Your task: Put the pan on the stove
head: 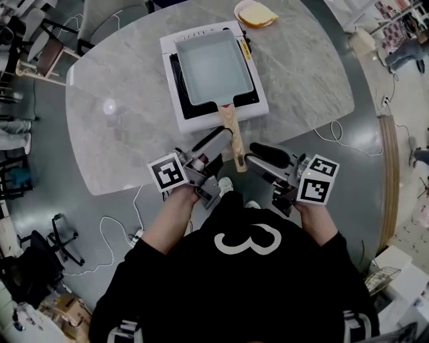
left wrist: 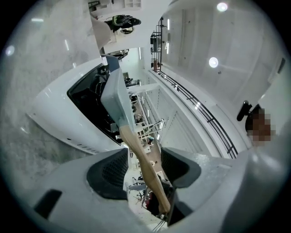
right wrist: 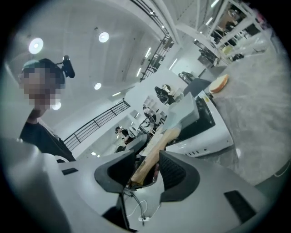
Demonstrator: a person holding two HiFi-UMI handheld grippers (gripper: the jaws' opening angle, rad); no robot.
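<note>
A rectangular grey pan (head: 214, 67) sits flat on the white single-burner stove (head: 188, 121). Its wooden handle (head: 230, 130) points toward me, past the stove's front edge. My left gripper (head: 218, 144) stands just left of the handle's end and my right gripper (head: 258, 158) just right of it. In the left gripper view the handle (left wrist: 136, 145) runs between the open jaws of that gripper (left wrist: 143, 166), with a gap on each side. In the right gripper view the handle (right wrist: 157, 145) likewise lies between the right gripper's (right wrist: 148, 169) spread jaws, and the pads do not press on it.
The stove stands near the front of a grey marble table (head: 120, 100). A plate with a slice of bread (head: 255, 14) is at the far edge, behind the stove. White cables (head: 110, 231) trail on the floor below the table's near edge.
</note>
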